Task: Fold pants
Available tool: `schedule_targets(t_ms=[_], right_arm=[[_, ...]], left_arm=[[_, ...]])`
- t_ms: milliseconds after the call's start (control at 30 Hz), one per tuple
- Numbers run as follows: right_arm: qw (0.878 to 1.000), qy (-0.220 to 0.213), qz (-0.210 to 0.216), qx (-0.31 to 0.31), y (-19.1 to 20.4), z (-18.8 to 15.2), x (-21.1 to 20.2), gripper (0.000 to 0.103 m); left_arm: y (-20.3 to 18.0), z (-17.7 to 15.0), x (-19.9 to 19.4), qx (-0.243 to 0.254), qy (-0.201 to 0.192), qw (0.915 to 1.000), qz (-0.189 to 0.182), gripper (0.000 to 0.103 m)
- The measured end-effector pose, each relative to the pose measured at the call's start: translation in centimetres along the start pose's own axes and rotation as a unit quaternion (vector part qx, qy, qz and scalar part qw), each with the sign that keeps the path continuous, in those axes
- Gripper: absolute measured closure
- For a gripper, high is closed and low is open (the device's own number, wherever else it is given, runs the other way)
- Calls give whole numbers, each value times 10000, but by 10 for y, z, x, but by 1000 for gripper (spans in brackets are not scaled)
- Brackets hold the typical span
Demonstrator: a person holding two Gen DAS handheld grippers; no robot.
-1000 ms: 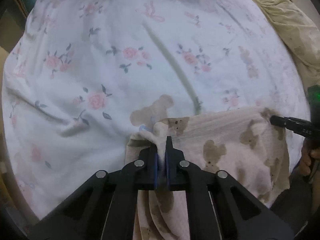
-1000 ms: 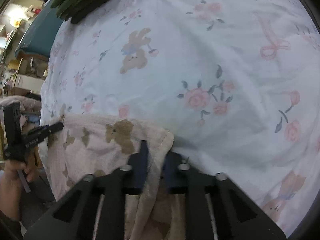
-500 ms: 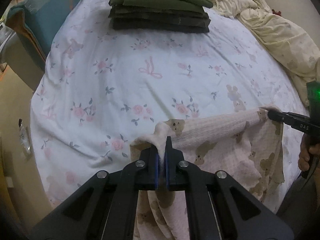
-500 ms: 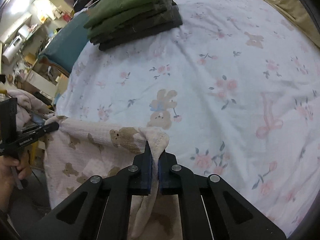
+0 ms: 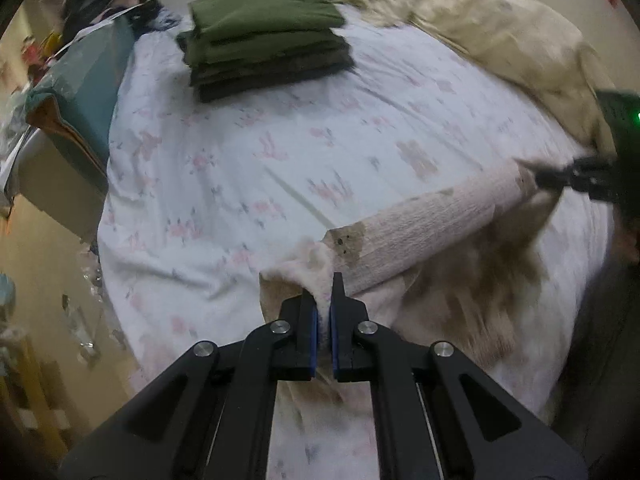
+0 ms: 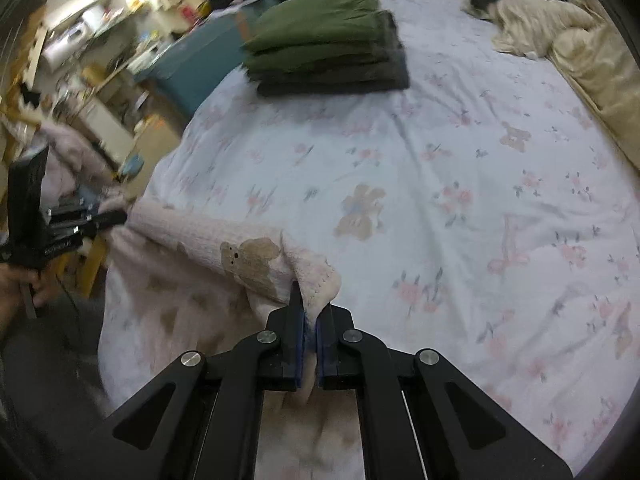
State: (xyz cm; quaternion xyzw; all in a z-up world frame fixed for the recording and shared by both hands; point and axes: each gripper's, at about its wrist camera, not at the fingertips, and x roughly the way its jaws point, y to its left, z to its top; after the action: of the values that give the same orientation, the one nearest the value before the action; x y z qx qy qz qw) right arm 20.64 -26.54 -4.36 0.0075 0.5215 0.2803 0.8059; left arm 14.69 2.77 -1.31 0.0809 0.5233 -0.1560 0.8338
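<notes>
Pink pants (image 5: 432, 220) with brown bears, stretched in a long band above the near edge of the bed (image 5: 280, 152). Long side running left to right, from one gripper across to the other. Rest of the cloth hanging down below the band, over the bed's edge, blurry in the left view.

On the bed, far from the pants: a stack of folded clothes (image 5: 264, 44), green on top and dark below, by the far left corner. A cream blanket (image 5: 500, 36) bunched along the far right side of the bed. A teal cushion (image 6: 200, 56) just off the bed's left side. A messy room with shelves past that, too blurry to name. Flowered sheet lying open between the pants and the stack.

Left gripper (image 5: 323, 316): jaws nearly closed, pinching the left end of the band, cloth squeezed up between them. Right gripper (image 6: 310, 326): jaws nearly closed too, biting the right end, a fold of pink cloth curling over the tips. Each gripper seen at the far end of the band from the other one's camera.
</notes>
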Motion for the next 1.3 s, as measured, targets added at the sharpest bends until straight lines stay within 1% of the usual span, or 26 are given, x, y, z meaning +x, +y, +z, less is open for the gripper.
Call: schedule_targets(t_ms=[133, 200, 300, 333, 400, 433, 467, 500, 533, 567, 667, 733, 767, 800, 833, 867, 900, 933, 967, 1000, 1033, 1100, 1167, 1200, 1233, 1300], right_arm=[[9963, 652, -75, -562, 24, -35, -2, 100], [9918, 963, -191, -820, 33, -51, 4, 100], [9824, 1611, -214, -918, 42, -75, 21, 99], [9790, 1836, -171, -868, 43, -81, 27, 97], [9707, 2247, -242, -812, 43, -94, 34, 86], [9656, 2454, -375, -776, 41, -98, 35, 75], [9641, 2525, -421, -713, 38, -98, 32, 62], [9636, 2564, -418, -631, 36, -97, 27, 57], [9642, 2545, -435, -606, 36, -95, 19, 55], [9680, 2378, -498, -632, 36, -90, 9, 55], [9871, 1530, -438, -156, 32, -65, -9, 55], [9919, 1185, -447, 98, 35, -58, -1, 56], [9927, 1129, -385, 189, 38, -57, 7, 59], [9926, 1156, -238, 274, 43, -57, 18, 62], [9910, 1301, -117, 299, 50, -63, 35, 73], [9885, 1482, -149, 258, 56, -69, 50, 76], [9855, 1665, -291, 150, 60, -77, 64, 76], [9804, 1872, -616, -50, 62, -86, 77, 76], [9692, 2111, -1216, -354, 61, -96, 89, 76], [9556, 2266, -1759, -667, 59, -103, 97, 76], [9498, 2287, -1968, -828, 56, -106, 99, 76], [9570, 2265, -1785, -320, 42, -101, 90, 75], [9547, 2089, -2115, -156, 32, -94, 74, 74], [9597, 1956, -2017, 66, 26, -91, 64, 72], [9692, 1744, -1653, 539, 15, -87, 50, 68], [9749, 1391, -1333, 1114, -1, -82, 33, 57]], left_arm=[[-21, -29, -9, 364, 290, 9989, 15, 100], [-33, -44, -5, 562, 556, 9969, -30, 98], [-46, -71, 11, 903, 1162, 9891, -17, 94], [-47, -77, 16, 956, 1294, 9870, 3, 89], [-43, -86, 21, 907, 1600, 9828, 131, 81], [-38, -87, 18, 760, 1620, 9838, 125, 71], [-30, -85, 11, 547, 1586, 9858, 17, 66], [-22, -83, 3, 348, 1532, 9874, -172, 56], [-18, -82, -3, 245, 1481, 9882, -303, 49], [-11, -77, -16, 107, 1287, 9906, -450, 49], [0, -63, -30, -447, 756, 9950, -473, 42], [5, -55, -14, -1281, 593, 9886, -526, 42], [0, -56, 1, -1470, 719, 9849, -571, 42], [-10, -59, 20, -1474, 981, 9820, -654, 44], [-24, -65, 37, -1367, 1250, 9802, -706, 45], [-35, -72, 49, -1196, 1435, 9798, -709, 46], [-50, -82, 63, -850, 1665, 9808, -548, 49], [-60, -90, 73, -510, 1818, 9817, -226, 50], [-67, -99, 83, -153, 1928, 9810, 173, 50], [-68, -108, 94, 151, 2121, 9755, 556, 49], [-62, -112, 99, 226, 2214, 9724, 698, 47], [-45, -109, 95, -218, 2273, 9716, 616, 47], [-29, -104, 80, -663, 2104, 9736, 590, 48], [-21, -100, 68, -902, 1893, 9766, 476, 49], [-13, -96, 58, -1106, 1700, 9784, 411, 49], [6, -88, 38, -1591, 1204, 9788, 461, 44]])
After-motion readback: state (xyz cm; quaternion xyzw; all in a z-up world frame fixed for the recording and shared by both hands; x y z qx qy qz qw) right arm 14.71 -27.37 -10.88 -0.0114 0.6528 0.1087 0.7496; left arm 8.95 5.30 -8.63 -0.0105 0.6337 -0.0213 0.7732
